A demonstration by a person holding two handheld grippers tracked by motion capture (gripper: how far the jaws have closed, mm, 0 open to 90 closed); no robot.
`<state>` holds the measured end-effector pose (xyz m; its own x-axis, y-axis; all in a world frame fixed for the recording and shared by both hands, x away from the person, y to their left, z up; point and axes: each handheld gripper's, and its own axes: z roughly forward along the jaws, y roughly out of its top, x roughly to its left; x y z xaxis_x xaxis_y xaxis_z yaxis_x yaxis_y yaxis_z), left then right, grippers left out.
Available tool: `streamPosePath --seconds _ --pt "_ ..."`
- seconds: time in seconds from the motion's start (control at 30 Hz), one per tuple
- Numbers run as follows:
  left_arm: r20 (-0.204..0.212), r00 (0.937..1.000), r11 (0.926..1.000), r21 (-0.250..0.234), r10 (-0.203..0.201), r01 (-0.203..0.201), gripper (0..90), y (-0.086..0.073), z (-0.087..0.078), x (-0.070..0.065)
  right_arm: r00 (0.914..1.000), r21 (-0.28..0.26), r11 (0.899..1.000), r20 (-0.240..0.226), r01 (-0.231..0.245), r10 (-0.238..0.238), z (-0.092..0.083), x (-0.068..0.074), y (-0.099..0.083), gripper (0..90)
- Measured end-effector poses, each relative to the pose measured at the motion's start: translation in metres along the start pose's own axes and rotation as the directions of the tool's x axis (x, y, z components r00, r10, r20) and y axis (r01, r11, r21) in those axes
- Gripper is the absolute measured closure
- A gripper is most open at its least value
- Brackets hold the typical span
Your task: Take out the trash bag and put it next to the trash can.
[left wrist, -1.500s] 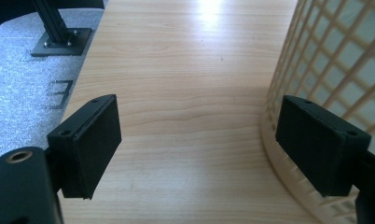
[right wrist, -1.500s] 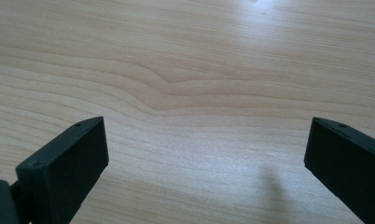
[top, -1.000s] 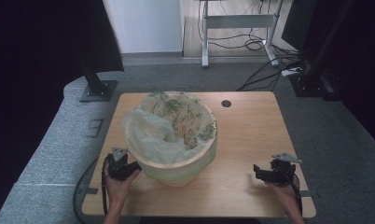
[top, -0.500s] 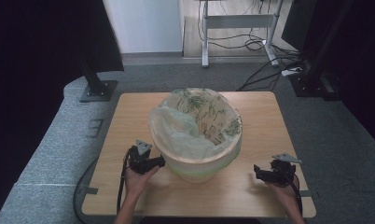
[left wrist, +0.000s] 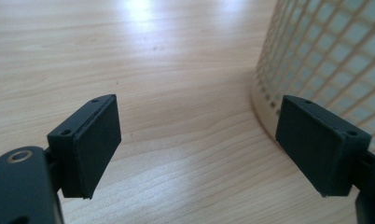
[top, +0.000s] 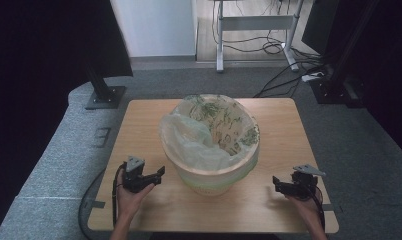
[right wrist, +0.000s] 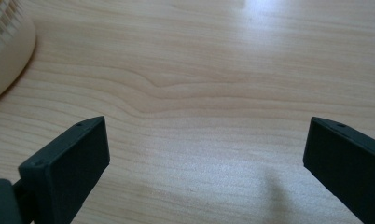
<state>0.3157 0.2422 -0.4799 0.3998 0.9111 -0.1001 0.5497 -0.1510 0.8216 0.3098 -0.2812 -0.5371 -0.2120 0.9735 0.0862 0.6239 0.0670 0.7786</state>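
Wooden counter (top: 139, 117), person at the near edge, one gripper in each hand.

Basket (top: 214, 170): round, cream, lattice-walled, lined with a pale plastic bag (top: 196, 142) that folds over the rim. It stands upright at about the middle of the counter. Inside wall of the liner or basket shows a green leafy print; can't tell which layer carries it.

Left gripper (top: 156, 175): held by the left hand (top: 131, 197), near-left of the counter, just beside the basket's lower left wall, pointing toward it. Its fingers (left wrist: 90, 144) are spread wide with bare wood between them, nothing gripped. In the left gripper view the lattice wall (left wrist: 325, 56) stands just past the right-side finger; touching or a small gap, can't tell. Grey three-cornered plate (top: 135, 163) on top, black cable (top: 115, 192) trailing back off the near edge.

Right gripper (top: 279, 184): held by the right hand (top: 304, 205), near-right of the counter, clearly apart from the basket, pointing left toward it. Its fingers (right wrist: 69, 168) are also wide apart, empty, bare wood between. In the right gripper view only the basket's base edge (right wrist: 8, 56) is in the top-left corner, well off from the fingers.

Beyond the counter: grey carpet floor (top: 369, 150), a black stand base (top: 105, 96) off the far-left corner, a white metal frame (top: 254, 22) and loose cables (top: 284, 82) at the back.
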Motion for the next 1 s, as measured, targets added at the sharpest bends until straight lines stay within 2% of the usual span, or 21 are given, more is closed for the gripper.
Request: streamPosePath --seconds 0.13,0.23,0.5,0.6,0.8,0.93,1.0 --pt "0.010 0.9998 0.9997 -0.019 -0.015 0.016 14.1 0.005 -0.007 0.003 1.0000 0.001 1.000 -0.008 -0.004 0.004 0.000 -0.002 0.000 0.7" --pt "0.027 0.9996 0.9993 -0.038 -0.005 0.006 14.0 0.014 -0.016 0.004 1.0000 -0.001 1.000 -0.009 -0.005 0.005 0.000 -0.003 0.000 0.8" --pt "0.077 0.9968 0.9939 -0.109 0.021 -0.013 13.2 0.049 -0.054 0.003 0.9998 -0.002 1.000 -0.012 -0.016 0.016 -0.001 -0.006 0.000 1.5" --pt "0.125 0.9918 0.9892 -0.147 0.025 -0.006 12.8 0.068 -0.068 0.003 0.9999 -0.003 1.000 -0.011 -0.012 0.011 -0.001 -0.004 0.000 1.5" --pt "0.180 0.9809 0.9785 -0.203 0.074 -0.037 13.6 0.101 -0.087 -0.005 0.9999 -0.003 1.000 -0.009 -0.008 0.008 -0.002 -0.004 -0.001 1.7" --pt "0.223 0.9696 0.9751 -0.216 0.101 -0.052 14.1 0.125 -0.089 -0.014 0.9999 -0.005 1.000 -0.009 -0.012 0.011 -0.002 -0.004 0.000 1.8" --pt "0.229 0.9667 0.9729 -0.223 0.115 -0.063 14.6 0.134 -0.087 -0.018 0.9999 -0.008 1.000 -0.009 -0.011 0.011 -0.002 -0.004 0.000 1.8"
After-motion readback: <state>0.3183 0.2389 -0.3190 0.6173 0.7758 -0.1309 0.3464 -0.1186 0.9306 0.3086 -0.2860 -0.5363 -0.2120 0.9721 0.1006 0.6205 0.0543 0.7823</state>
